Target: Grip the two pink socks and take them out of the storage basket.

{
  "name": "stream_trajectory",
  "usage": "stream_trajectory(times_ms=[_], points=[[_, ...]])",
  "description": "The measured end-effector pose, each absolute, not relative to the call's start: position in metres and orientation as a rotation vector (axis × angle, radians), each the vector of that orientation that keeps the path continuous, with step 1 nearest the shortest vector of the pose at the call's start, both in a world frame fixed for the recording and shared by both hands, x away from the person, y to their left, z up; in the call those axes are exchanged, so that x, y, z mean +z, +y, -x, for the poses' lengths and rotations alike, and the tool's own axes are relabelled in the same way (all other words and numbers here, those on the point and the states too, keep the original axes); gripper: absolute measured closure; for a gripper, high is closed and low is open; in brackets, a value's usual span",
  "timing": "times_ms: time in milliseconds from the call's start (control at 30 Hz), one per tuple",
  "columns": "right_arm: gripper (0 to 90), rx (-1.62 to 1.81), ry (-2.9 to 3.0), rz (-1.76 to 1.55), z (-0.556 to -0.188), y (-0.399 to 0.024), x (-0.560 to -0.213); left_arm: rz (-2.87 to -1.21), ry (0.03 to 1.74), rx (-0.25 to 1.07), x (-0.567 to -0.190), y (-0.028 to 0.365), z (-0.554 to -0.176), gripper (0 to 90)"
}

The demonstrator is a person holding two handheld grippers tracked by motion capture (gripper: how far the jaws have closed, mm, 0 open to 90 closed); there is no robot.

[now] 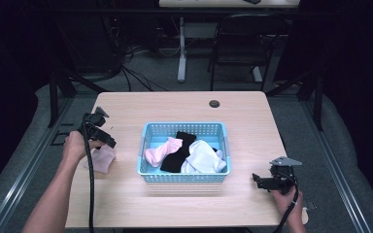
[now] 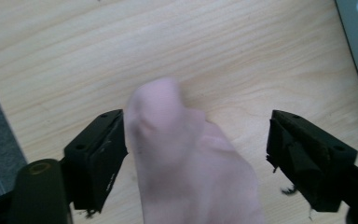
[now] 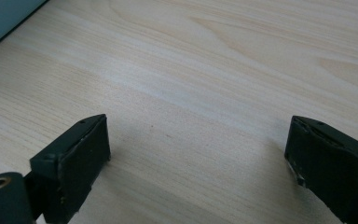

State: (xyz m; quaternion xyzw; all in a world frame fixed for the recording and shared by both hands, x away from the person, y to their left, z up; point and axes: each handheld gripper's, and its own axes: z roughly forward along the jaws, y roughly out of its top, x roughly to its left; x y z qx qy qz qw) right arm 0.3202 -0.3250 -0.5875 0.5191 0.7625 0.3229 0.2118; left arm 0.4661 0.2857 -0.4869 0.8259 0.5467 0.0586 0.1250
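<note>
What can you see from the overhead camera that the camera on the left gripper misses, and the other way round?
The high view takes in the whole blue basket with a pink sock, a black sock and a white sock, plus the right gripper. The left gripper view shows the left gripper up close, its jaws standing apart around a pale pink sock. Both show that sock and the wooden table.
</note>
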Motion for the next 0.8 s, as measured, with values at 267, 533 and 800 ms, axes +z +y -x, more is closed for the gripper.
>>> stream_trajectory(times_ms=[267,533,800], points=[[6.0,0.897,2.116,-1.443,-0.32,-0.325,-0.588,-2.391,1.535,0.24,-0.462,0.285,-0.459,11.0],[6.0,0.897,2.117,-1.444,-0.32,-0.325,-0.588,-2.403,1.446,0.283,-0.44,0.27,-0.452,9.9],[6.0,0.898,2.116,-1.444,-0.32,-0.325,-0.588,-2.419,1.402,0.273,-0.427,0.257,-0.444,6.5]])
